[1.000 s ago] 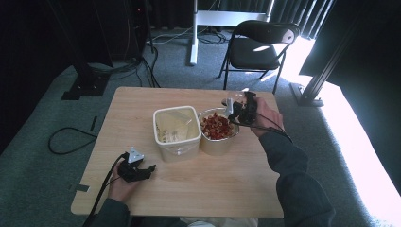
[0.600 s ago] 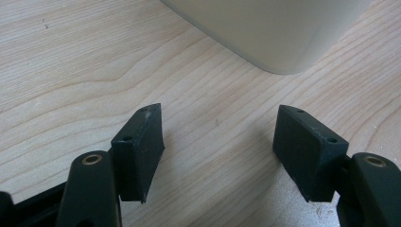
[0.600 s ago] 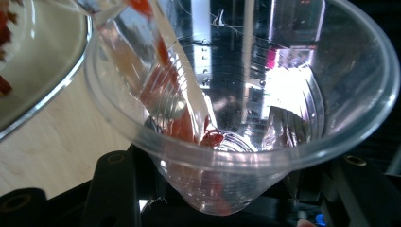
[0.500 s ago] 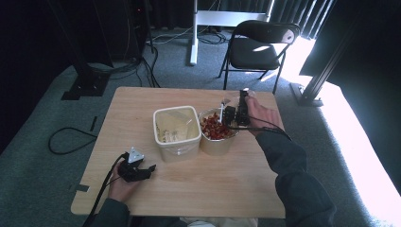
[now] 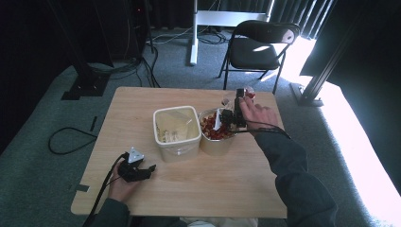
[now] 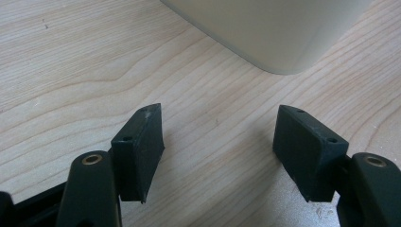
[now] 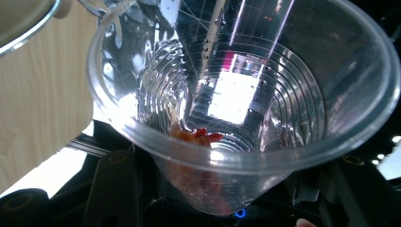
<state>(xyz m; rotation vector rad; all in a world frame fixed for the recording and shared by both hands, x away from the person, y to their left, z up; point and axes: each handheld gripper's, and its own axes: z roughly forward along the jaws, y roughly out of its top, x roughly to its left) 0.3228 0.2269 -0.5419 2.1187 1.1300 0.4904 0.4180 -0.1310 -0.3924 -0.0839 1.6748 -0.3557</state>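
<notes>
Right gripper (image 5: 236, 108): clamped on clear plastic cup (image 7: 236, 109), tipped over tub of red pieces (image 5: 215, 135), probably to pour; left gripper (image 6: 220, 151): spread, idle on table (image 5: 227, 189).

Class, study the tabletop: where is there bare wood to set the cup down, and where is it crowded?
Bare wood runs along the table's far-left part, behind the cream tub, and along the near edge, right of the left gripper. It is crowded mid-table: the tub and the red-filled bowl stand side by side, under the right gripper's clear cup.
</notes>
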